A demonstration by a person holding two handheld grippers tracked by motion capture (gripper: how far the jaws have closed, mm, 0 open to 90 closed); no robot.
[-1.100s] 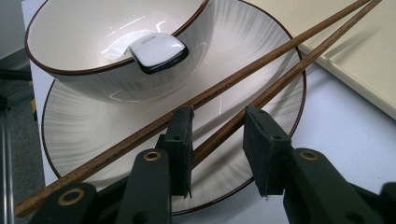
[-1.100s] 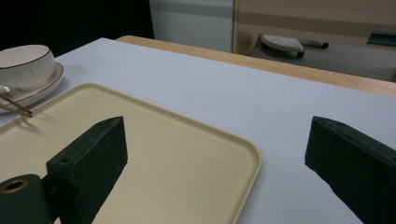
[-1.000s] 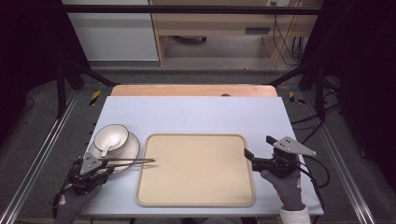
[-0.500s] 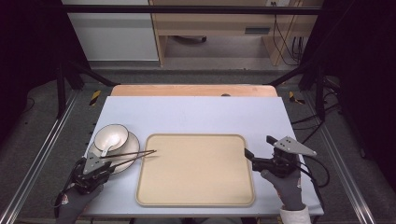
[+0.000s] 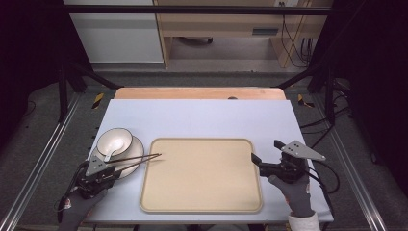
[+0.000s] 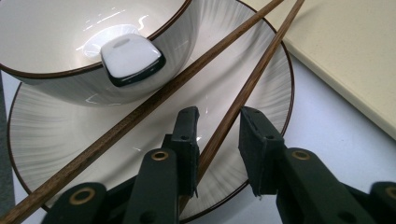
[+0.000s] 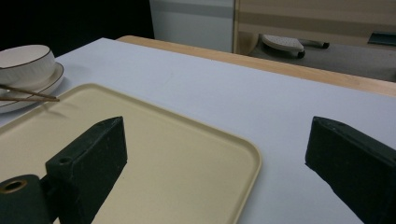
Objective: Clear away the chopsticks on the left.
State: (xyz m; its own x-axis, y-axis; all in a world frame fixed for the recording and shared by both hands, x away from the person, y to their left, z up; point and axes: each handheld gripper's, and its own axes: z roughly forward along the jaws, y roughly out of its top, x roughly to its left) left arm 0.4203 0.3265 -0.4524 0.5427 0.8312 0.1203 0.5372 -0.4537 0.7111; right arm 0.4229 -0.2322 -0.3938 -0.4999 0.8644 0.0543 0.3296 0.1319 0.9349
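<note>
A white bowl (image 5: 114, 140) with a dark rim sits on a matching plate (image 5: 136, 146) at the table's left, and a white spoon (image 5: 109, 155) rests in the bowl. Two brown chopsticks (image 5: 139, 160) lie across the plate, their tips over the left edge of the beige tray (image 5: 202, 175). My left gripper (image 5: 117, 169) is low over the plate's near rim. In the left gripper view one chopstick (image 6: 243, 93) runs between the parted jaws of my left gripper (image 6: 219, 135), close to the left one. My right gripper (image 5: 255, 161) stands open at the tray's right edge, holding nothing.
The tray (image 7: 163, 149) lies on a pale grey table top (image 5: 202, 118) with a wooden strip at its far edge. Bare table stretches behind the tray. Dark frame posts and cables flank the table, and a cabinet stands beyond it.
The chopsticks' tips have swung slightly toward the far side, and my left gripper has shifted a little with them. The right gripper has stayed put.
</note>
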